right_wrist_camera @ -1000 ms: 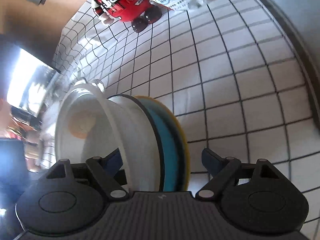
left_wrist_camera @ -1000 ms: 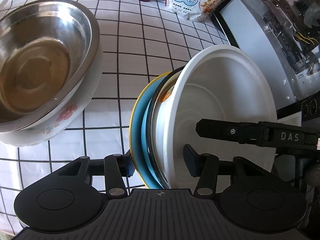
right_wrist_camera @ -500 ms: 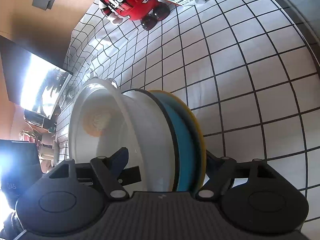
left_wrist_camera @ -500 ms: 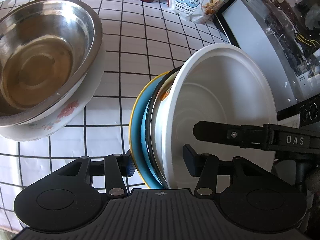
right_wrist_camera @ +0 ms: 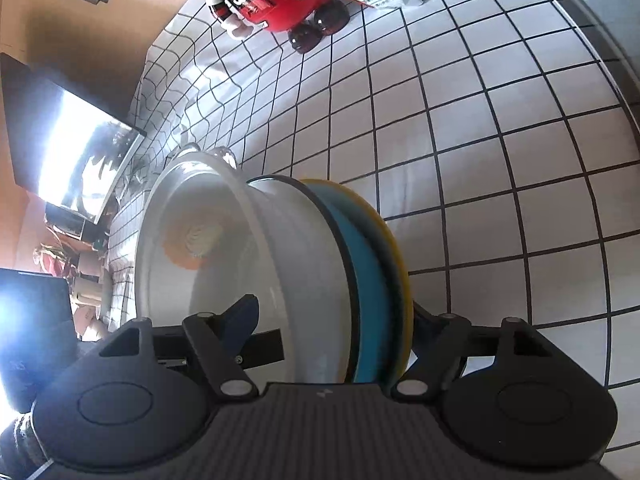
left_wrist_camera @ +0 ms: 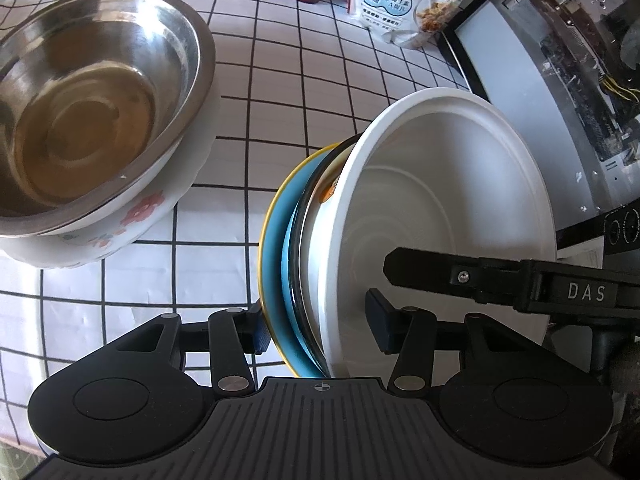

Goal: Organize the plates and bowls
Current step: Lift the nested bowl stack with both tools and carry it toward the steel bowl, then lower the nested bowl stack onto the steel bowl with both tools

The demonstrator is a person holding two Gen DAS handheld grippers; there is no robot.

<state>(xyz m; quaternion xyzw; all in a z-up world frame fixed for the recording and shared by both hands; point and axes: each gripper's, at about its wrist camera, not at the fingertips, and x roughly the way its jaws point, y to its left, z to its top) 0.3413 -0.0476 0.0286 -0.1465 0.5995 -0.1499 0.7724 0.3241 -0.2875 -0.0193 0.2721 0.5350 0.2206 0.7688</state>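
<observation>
We hold a nested stack of dishes on edge above the white tablecloth with a black grid (left_wrist_camera: 280, 92), one gripper at each side of it. The stack consists of a deep white bowl (left_wrist_camera: 448, 216), a white bowl with a black rim and an orange motif (left_wrist_camera: 320, 204) behind it, and a flat blue plate with a yellow rim (left_wrist_camera: 276, 248) at the back.

In the left wrist view, the left gripper (left_wrist_camera: 316, 324) is clamped across the stack: one finger presses the back of the blue plate and the other sits inside the deep white bowl. A finger of the right gripper (left_wrist_camera: 460, 276) reaches into the same bowl from the right edge of that view.

In the right wrist view, the right gripper (right_wrist_camera: 336, 328) straddles the same stack. One finger is inside the deep white bowl (right_wrist_camera: 224, 248); the other lies against the yellow rim of the blue plate (right_wrist_camera: 376, 280). The black-rimmed bowl (right_wrist_camera: 296, 248) sits between them. We read these jaws as set on the stack.

A second stack rests on the cloth, well apart to the left in the left wrist view: a round stainless steel bowl (left_wrist_camera: 92, 120) nested in a white bowl with a pink floral print (left_wrist_camera: 136, 220).

At the far edge of the cloth stand a red figurine with black feet (right_wrist_camera: 276, 0) and a white cereal bag (left_wrist_camera: 412, 4). A dark monitor (left_wrist_camera: 560, 92) lies to the right.
</observation>
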